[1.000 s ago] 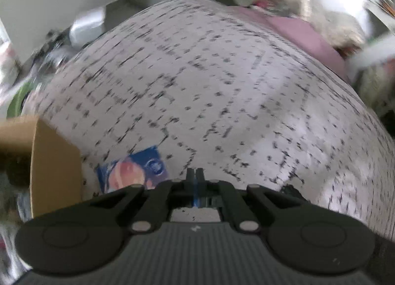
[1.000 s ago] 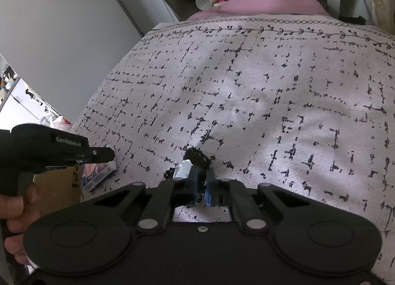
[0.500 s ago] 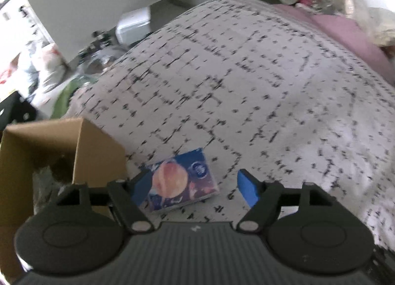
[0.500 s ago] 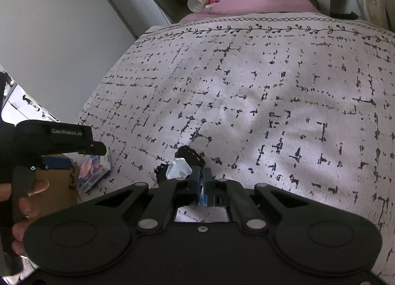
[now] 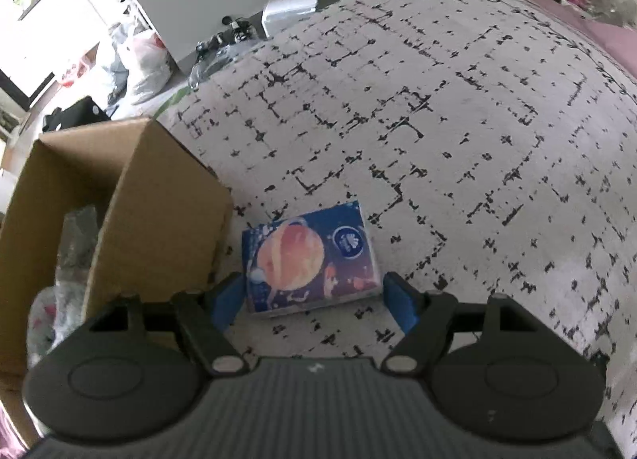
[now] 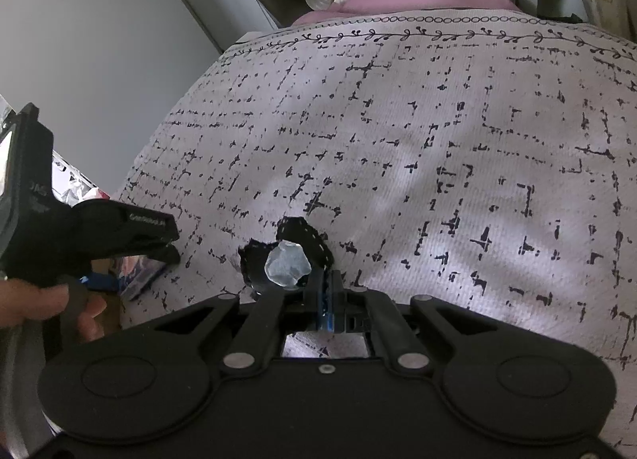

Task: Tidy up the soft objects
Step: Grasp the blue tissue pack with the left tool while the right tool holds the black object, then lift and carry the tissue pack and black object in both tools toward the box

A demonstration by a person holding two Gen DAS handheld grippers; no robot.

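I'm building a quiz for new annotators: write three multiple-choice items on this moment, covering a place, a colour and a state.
1. Where does the tissue pack lie?
A. inside the cardboard box
B. on the patterned bedspread beside the cardboard box
C. on the floor

2. What is the pack's main colour?
A. blue
B. green
C. yellow

3. How does the left tool stand?
A. shut on the pack
B. shut and empty
C. open, a finger on each side of the pack

Key: B, it rests on the bedspread by the box; A, blue wrapper with an orange planet; C, gaps show beside both blue fingers.
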